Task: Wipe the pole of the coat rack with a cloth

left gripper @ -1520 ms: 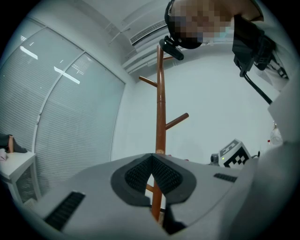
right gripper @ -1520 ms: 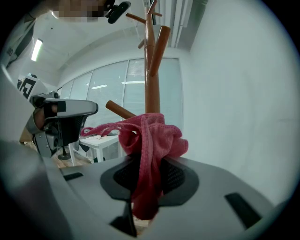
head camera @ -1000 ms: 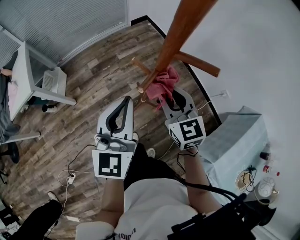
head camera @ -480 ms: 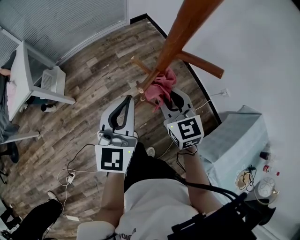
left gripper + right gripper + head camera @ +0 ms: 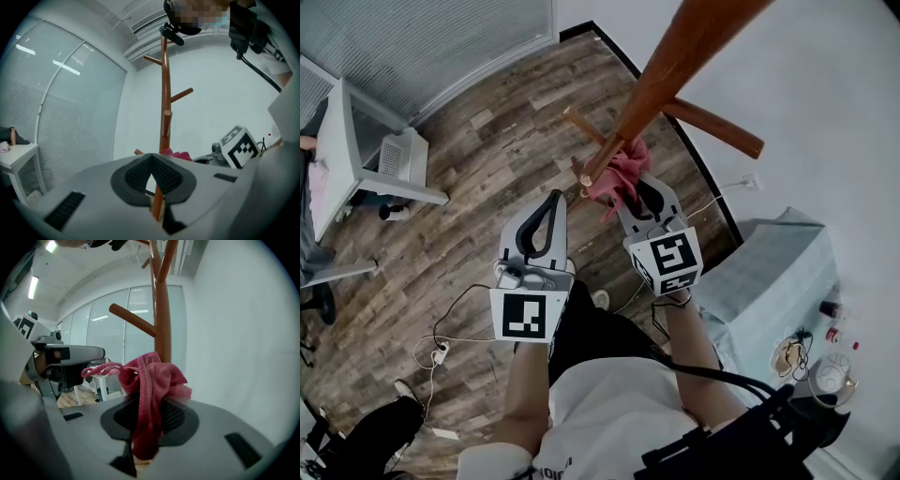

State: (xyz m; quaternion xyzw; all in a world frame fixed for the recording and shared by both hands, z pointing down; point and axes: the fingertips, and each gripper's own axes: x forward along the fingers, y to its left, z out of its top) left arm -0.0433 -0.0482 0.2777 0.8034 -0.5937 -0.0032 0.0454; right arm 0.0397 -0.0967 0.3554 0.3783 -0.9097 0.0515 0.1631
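Over plank floor (image 5: 487, 178): one pole (image 5: 675, 66), one cloth (image 5: 617, 173) clamped in right gripper (image 5: 635, 190).

No word, brand name or number can be read anywhere, and the only printed marks are black-and-white square patterns without letters on the marker cube (image 5: 525, 317) of the left gripper (image 5: 553, 200) and the marker cube (image 5: 667, 262) of the right gripper (image 5: 639, 187).

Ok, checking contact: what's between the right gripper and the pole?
The pink cloth, clamped in the right gripper and bunched at the pole; the right gripper view shows it.
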